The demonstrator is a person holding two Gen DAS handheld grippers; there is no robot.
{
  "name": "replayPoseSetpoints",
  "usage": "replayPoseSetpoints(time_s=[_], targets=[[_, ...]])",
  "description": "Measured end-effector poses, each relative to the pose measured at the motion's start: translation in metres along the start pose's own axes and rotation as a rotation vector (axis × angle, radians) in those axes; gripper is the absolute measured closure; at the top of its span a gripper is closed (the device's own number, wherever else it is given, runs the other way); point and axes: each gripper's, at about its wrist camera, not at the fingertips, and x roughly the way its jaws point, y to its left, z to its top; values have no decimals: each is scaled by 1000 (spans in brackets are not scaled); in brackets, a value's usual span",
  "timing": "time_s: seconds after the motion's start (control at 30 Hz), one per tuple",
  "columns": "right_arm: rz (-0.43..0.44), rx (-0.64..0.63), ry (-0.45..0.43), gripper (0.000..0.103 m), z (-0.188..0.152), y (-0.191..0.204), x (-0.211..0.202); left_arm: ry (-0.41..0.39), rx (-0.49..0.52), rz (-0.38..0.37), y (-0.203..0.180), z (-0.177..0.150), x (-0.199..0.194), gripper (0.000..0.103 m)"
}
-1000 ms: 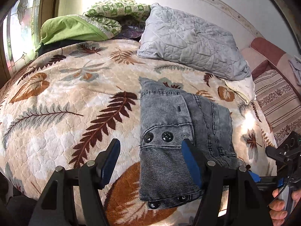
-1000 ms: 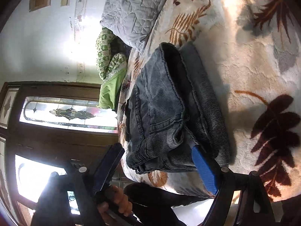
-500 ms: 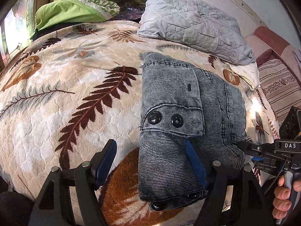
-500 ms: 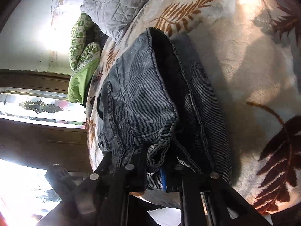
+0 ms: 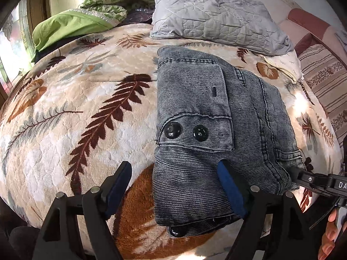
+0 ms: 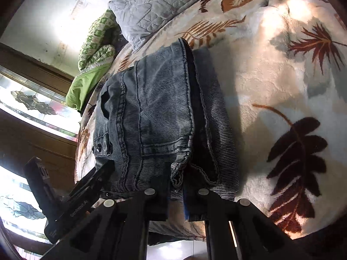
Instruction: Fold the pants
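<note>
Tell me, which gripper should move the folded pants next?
Probably the right gripper: it is shut on the near edge of the pants. The left gripper is open, jaws just widening, one finger resting on the fabric.

pants [image 5: 208, 130] | grey ribbed denim | folded, flat | on leaf-print blanket [image 5: 86, 108]

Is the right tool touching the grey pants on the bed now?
Touching. In the right wrist view, the right tool is shut on the near edge of the pants, with fabric pinched between its fingers.
</note>
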Motion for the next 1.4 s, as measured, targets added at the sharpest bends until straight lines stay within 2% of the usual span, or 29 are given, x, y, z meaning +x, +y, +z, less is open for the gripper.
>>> replayPoseSetpoints(time_s=[0.1,0.2,0.27,0.3,0.33,0.37,0.4,0.43,0.47,0.5,0.57,0.63,0.67,0.73,0.77,0.8,0.9,1.0,1.07,1.1,1.13,1.17,1.2,1.23,1.3,1.33,1.37,1.4], targets=[[-14,0,4,87,7,4,-18,-14,26,12,-2,-1,0,20],[9,-35,-92,88,14,22,-50,-21,21,10,-2,-3,0,20],[50,-84,-107,87,21,42,-59,-18,23,9,-3,-2,0,20],[87,-105,-101,79,24,51,-57,-19,26,11,-4,-3,-1,20],[122,-121,-82,63,26,58,-52,-20,28,11,-4,-3,-1,20],[137,-118,-50,51,28,61,-42,-20,26,9,-3,-3,-1,20],[136,-107,-18,34,28,61,-30,-19,23,4,-3,-2,-1,20],[113,-103,10,34,26,58,-14,-14,19,-3,-1,-2,-1,20],[32,-105,37,34,23,50,2,-12,12,-23,0,0,-3,20],[-21,-75,77,39,17,35,18,-10,-1,-49,3,2,-9,21],[23,-44,41,49,10,20,18,-68,-37,-79,9,7,-26,21],[23,-29,62,51,13,20,13,-134,-40,-46,12,13,-36,21],[21,-25,77,51,16,20,13,-118,-14,-19,10,14,-31,21],[20,-28,92,51,23,25,9,10,47,17,5,8,-1,21],[22,-42,85,51,29,31,5,0,39,22,7,4,4,21],[33,-58,68,50,37,36,0,-18,23,8,9,3,3,20],[107,-110,39,39,69,58,-10,-12,31,5,9,5,3,20],[279,-101,94,38,107,77,9,-19,29,8,9,3,5,20],[300,-80,118,38,129,77,32,-24,37,7,8,3,5,20],[272,-63,136,37,137,72,49,-25,34,-1,9,3,5,20],[194,-48,157,40,142,62,67,-22,24,-14,10,3,5,20],[178,2,170,50,142,47,82,-23,10,-22,12,4,5,20],[181,53,156,79,140,36,89,-32,-8,-49,16,5,1,21],[156,71,139,91,139,31,89,-39,-31,-88,21,7,-5,21],[175,83,133,91,138,29,84,-125,-97,-156,32,11,-26,21],[170,75,135,90,137,30,80,-170,-110,-164,35,14,-35,21],[158,61,138,90,135,32,73,-181,-102,-144,35,15,-39,21],[147,36,132,86,132,38,66,-152,-83,-131,32,15,-33,21]])
